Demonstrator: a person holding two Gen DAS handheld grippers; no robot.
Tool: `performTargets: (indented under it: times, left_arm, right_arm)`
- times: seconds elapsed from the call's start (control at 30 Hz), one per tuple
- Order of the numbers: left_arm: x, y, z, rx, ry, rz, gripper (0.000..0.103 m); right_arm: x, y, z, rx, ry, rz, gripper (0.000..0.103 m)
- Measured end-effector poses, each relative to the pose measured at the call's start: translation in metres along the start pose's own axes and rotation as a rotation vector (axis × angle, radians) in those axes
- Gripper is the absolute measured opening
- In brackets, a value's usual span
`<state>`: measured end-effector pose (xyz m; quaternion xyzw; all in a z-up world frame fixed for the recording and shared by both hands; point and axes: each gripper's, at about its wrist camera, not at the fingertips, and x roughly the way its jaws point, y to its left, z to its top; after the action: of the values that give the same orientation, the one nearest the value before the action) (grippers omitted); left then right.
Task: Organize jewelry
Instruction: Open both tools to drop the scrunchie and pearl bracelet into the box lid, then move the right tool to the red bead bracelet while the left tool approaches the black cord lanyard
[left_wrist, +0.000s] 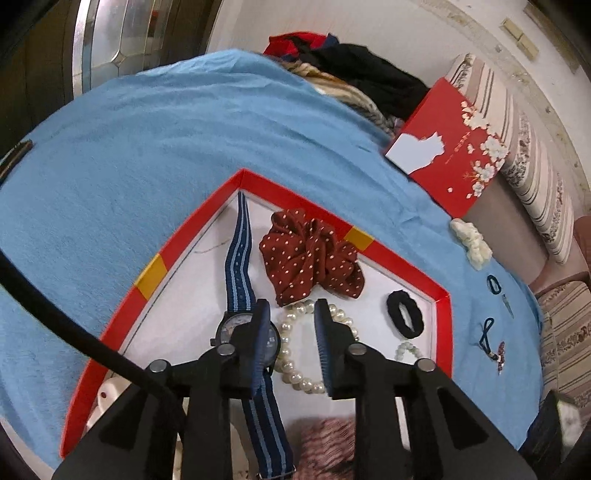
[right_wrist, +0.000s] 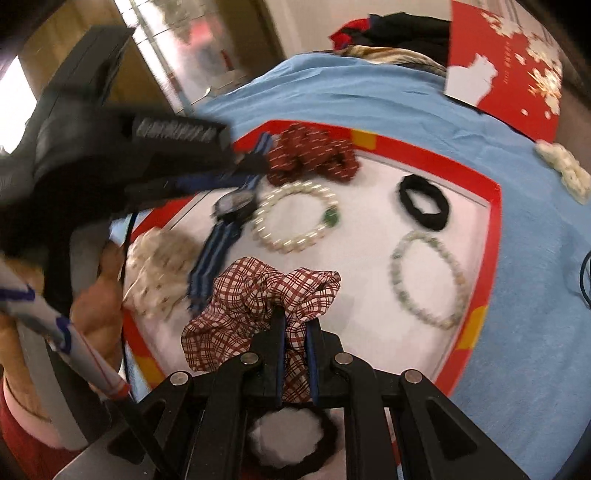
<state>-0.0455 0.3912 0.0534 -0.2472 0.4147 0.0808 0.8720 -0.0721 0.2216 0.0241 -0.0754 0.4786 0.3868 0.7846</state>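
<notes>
The left claw (left_wrist: 290, 314) stands open over the red-rimmed tray (left_wrist: 155, 269), with the watch (left_wrist: 242, 328) just beneath its left finger, strap running lengthwise away. The right claw (right_wrist: 295, 325) is pinched shut on the plaid scrunchie (right_wrist: 251, 295).

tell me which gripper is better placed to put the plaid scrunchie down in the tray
Right. The right gripper is shut on the plaid scrunchie, over the tray. The left gripper is open above the watch and pearls.

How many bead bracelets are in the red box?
2. The pearl bracelet lies beside the watch; the pale green bracelet lies nearer the box's right rim. Others may be hidden.
</notes>
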Motion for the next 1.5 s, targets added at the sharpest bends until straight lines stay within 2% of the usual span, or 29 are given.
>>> performTargets:
  times: [0.17, 0.23, 0.3, 0.37, 0.5, 0.7, 0.9, 1.07, 1.2, 1.33, 1.5]
  left_arm:
    - [-0.012, -0.004, -0.002, 0.032, -0.046, 0.016, 0.03]
    - [-0.016, -0.004, -0.003, 0.032, -0.063, 0.022, 0.036]
    - [-0.021, -0.002, -0.003, 0.025, -0.081, 0.031, 0.037]
    - [-0.026, 0.002, -0.003, 0.011, -0.099, 0.042, 0.04]
    - [-0.031, 0.009, -0.003, -0.024, -0.118, 0.062, 0.044]
    - [-0.034, -0.005, -0.014, -0.022, -0.11, 0.032, 0.044]
    - [-0.032, -0.074, -0.048, 0.14, -0.074, -0.063, 0.047]
    - [-0.023, -0.126, -0.077, 0.244, -0.017, -0.141, 0.05]
    - [-0.018, -0.153, -0.093, 0.297, 0.011, -0.153, 0.05]
    - [-0.01, -0.174, -0.104, 0.331, 0.032, -0.163, 0.05]
    - [0.007, -0.195, -0.112, 0.364, 0.061, -0.154, 0.05]
  right_arm:
    - [-0.002, 0.014, -0.007, -0.046, 0.004, -0.003, 0.013]
    - [-0.008, 0.015, -0.008, -0.05, -0.006, -0.015, 0.021]
    - [-0.02, 0.014, -0.008, -0.037, -0.032, -0.015, 0.037]
    - [-0.039, 0.008, -0.006, -0.017, -0.076, -0.013, 0.047]
    - [-0.077, -0.017, -0.012, 0.041, -0.147, -0.045, 0.057]
    - [-0.121, -0.089, -0.037, 0.194, -0.178, -0.141, 0.057]
    - [-0.152, -0.156, -0.079, 0.31, -0.157, -0.286, 0.057]
    - [-0.174, -0.194, -0.106, 0.379, -0.157, -0.363, 0.057]
    - [-0.189, -0.226, -0.123, 0.447, -0.176, -0.408, 0.057]
    - [-0.193, -0.254, -0.125, 0.495, -0.198, -0.44, 0.057]
    - [-0.18, -0.292, -0.111, 0.529, -0.206, -0.452, 0.057]
